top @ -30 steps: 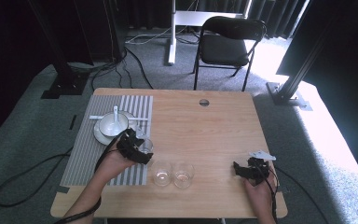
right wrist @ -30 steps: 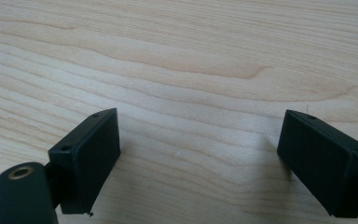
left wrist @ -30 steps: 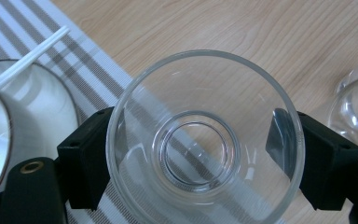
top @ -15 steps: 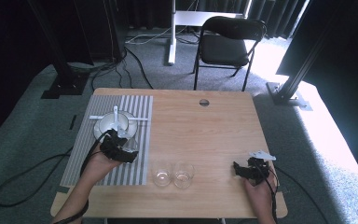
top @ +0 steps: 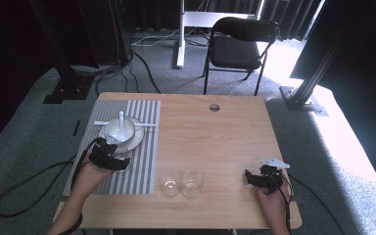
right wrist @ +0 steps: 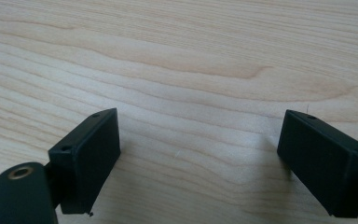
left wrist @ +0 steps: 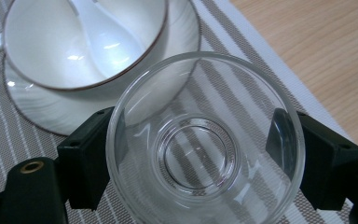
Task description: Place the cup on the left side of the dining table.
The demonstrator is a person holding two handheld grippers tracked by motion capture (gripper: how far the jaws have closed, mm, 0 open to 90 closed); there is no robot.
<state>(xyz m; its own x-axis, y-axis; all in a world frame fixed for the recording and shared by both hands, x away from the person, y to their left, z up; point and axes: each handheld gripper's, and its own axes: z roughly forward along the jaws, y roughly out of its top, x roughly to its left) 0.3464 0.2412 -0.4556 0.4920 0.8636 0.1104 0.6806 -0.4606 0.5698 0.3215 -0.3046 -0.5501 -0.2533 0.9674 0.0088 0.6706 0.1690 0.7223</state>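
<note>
My left gripper (top: 111, 157) is shut on a clear glass (left wrist: 205, 140), its jaws pressing the glass wall on both sides. It holds the glass over the striped placemat (top: 137, 147), just in front of a white bowl (top: 120, 129) that sits on a saucer (left wrist: 51, 109) with a white spoon (left wrist: 105, 39) in it. Two more clear glasses (top: 169, 182) (top: 192, 182) stand side by side near the table's front edge. At the front right my right gripper (top: 254, 177) rests open over bare wood (right wrist: 191, 60), nothing between its jaws.
The wooden table (top: 215, 137) has a round cable hole (top: 214, 107) at the back. A black chair (top: 240, 46) and stand bases are on the carpet behind. Cables trail off the table's left and right sides.
My left gripper has carried the glass leftward from beside the two front glasses onto the placemat near the bowl. The right gripper has stayed in place.
</note>
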